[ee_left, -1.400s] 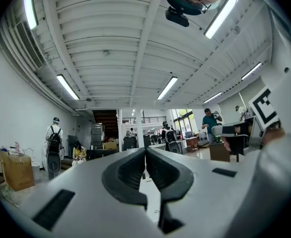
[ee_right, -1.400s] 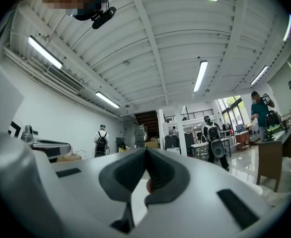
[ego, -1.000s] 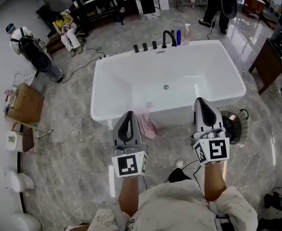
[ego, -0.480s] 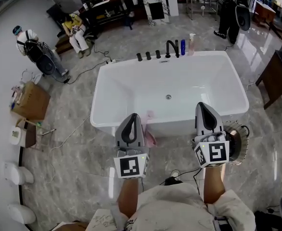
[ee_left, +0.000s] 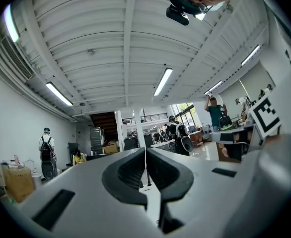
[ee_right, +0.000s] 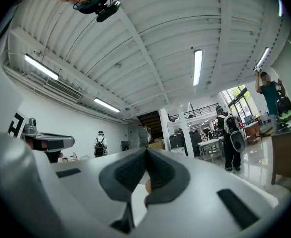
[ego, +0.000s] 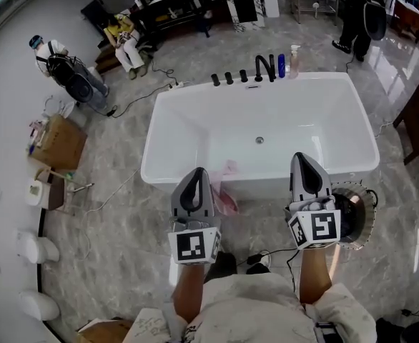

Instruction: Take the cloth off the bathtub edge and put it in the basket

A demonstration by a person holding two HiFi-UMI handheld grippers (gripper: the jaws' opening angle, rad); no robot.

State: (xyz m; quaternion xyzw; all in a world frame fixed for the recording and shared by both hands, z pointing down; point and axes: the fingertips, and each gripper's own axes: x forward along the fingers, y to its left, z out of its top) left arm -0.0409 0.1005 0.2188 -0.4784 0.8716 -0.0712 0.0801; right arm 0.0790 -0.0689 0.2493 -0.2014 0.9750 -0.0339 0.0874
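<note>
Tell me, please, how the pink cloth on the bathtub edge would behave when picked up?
Probably floppy: the pink cloth drapes limply over the bathtub rim and hangs down its outer wall. It looks thin, so likely light. Pinched at one spot, it would probably sag and dangle rather than hold shape.

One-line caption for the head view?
Left gripper and right gripper, both shut, face the bathtub; pink cloth drapes its near edge.
</note>
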